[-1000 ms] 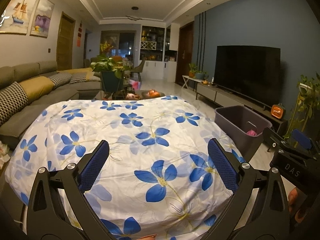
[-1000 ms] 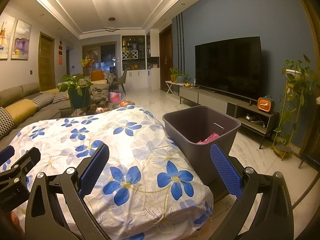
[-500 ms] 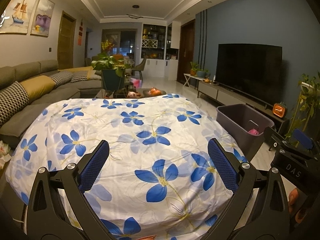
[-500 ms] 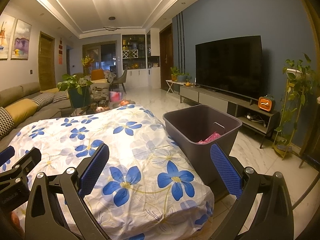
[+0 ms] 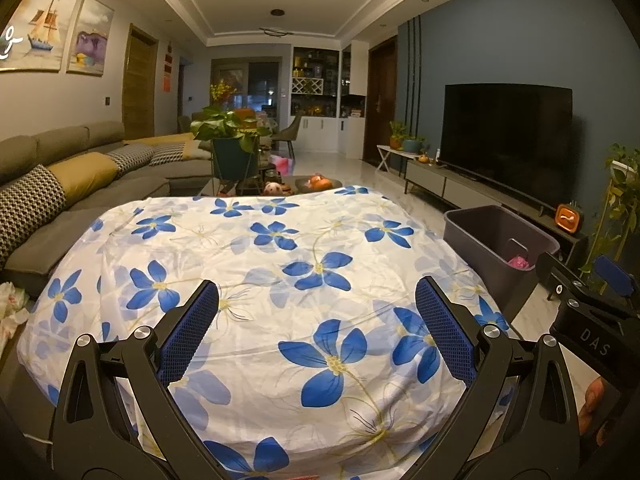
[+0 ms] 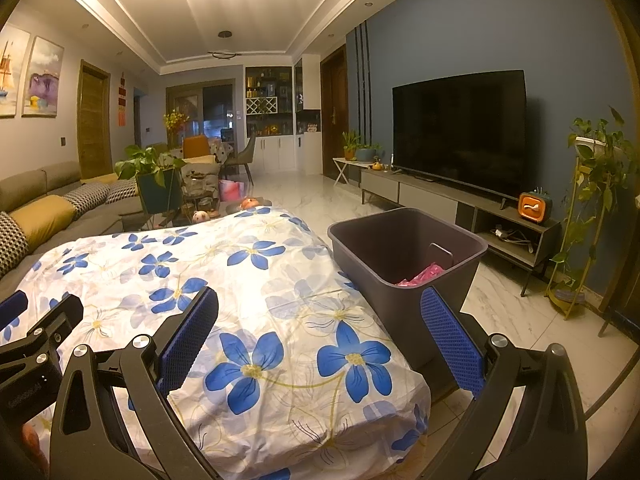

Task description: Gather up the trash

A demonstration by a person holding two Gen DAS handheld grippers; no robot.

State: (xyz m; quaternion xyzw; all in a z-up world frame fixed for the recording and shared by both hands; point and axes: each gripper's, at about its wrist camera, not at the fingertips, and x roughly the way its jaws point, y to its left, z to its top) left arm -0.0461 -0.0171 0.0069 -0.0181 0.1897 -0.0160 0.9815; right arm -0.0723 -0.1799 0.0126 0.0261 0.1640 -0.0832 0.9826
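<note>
Two hand-held grippers hover, jaws spread wide and holding nothing, above a table draped in a white cloth printed with blue flowers (image 5: pixel 280 264). The left gripper (image 5: pixel 316 336) points across the cloth's middle; the right gripper (image 6: pixel 320 344) hangs over the cloth's right-hand edge. Just beside that edge, on the marble floor, stands a dark purple-grey rectangular plastic bin (image 6: pixel 404 276), with crumpled pink trash (image 6: pixel 422 274) lying inside it against its near wall. More crumpled white trash (image 5: pixel 10 308) lies off the cloth's left edge, by the grey sofa (image 5: pixel 80 184). Beyond the bin, a black television (image 6: pixel 460 128) sits on a low cabinet.
</note>
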